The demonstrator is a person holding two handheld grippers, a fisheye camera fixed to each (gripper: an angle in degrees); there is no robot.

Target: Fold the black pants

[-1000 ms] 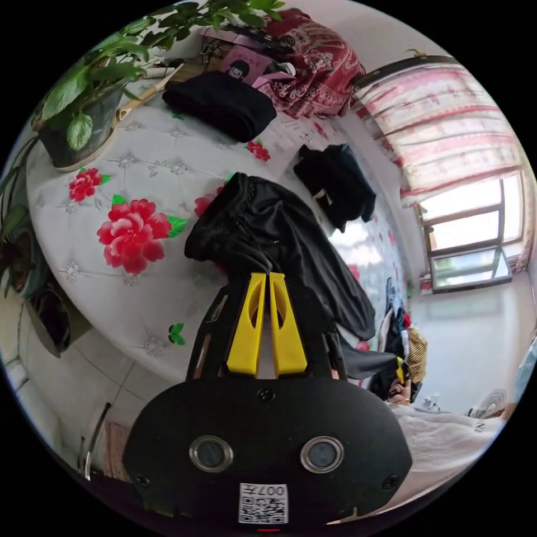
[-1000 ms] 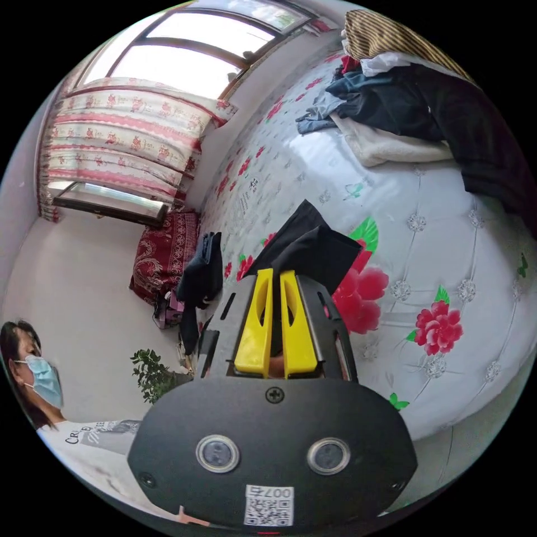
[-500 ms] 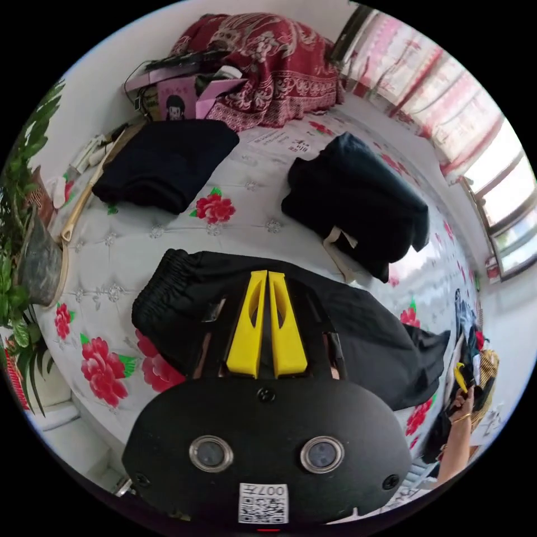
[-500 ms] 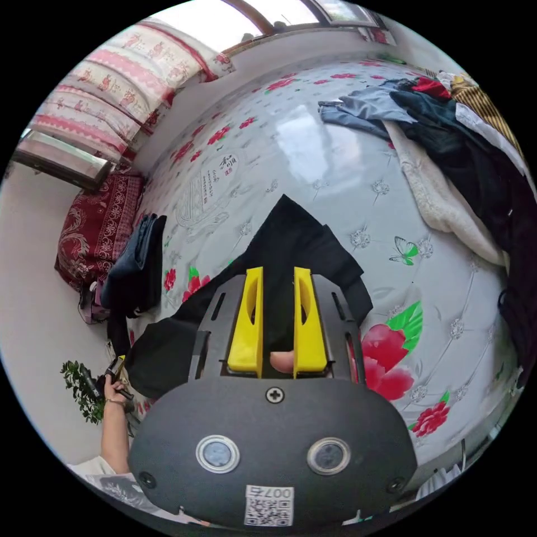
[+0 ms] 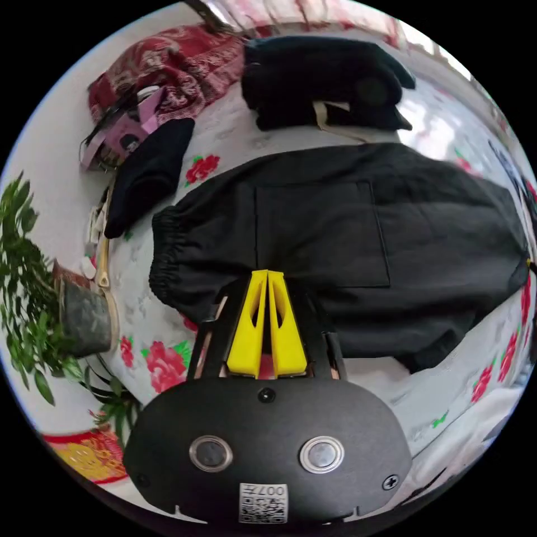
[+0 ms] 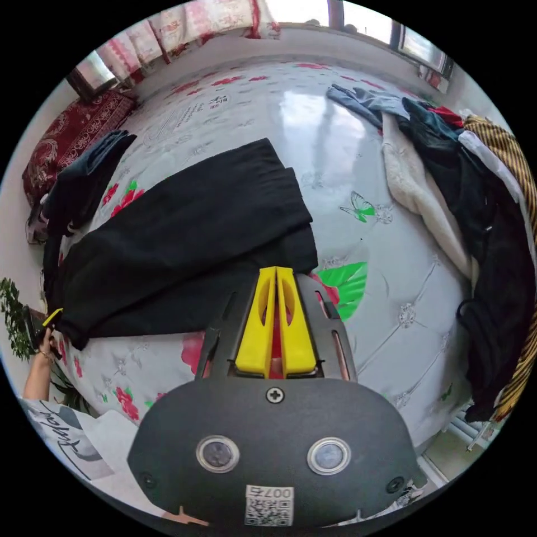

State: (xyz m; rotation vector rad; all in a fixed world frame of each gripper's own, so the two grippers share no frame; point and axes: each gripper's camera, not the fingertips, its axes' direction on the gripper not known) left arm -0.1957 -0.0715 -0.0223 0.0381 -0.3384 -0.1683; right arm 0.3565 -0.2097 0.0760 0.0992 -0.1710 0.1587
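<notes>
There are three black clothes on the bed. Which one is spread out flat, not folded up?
The black pants with the elastic waistband, lying flat right ahead of the left gripper. The two folded black garments, and, sit bundled farther back near the red patterned cloth.

Your black woven pants [image 5: 335, 235] lie flat, spread lengthwise on the bedcover. Gathered elastic waistband sits left of your left fingertips, patch pocket facing up just beyond them; leg hems [image 6: 279, 190] beyond your right fingertips.

Bed [image 6: 403, 291]: white quilted cover with red flowers.
Middle: black pants [image 5: 335, 235] spread flat.
Beyond pants: two dark folded garments [image 5: 324, 78] [image 5: 148, 173].
Far end: clothes pile [image 6: 475, 184].
Corner: red cloth [image 5: 168, 61].
</notes>
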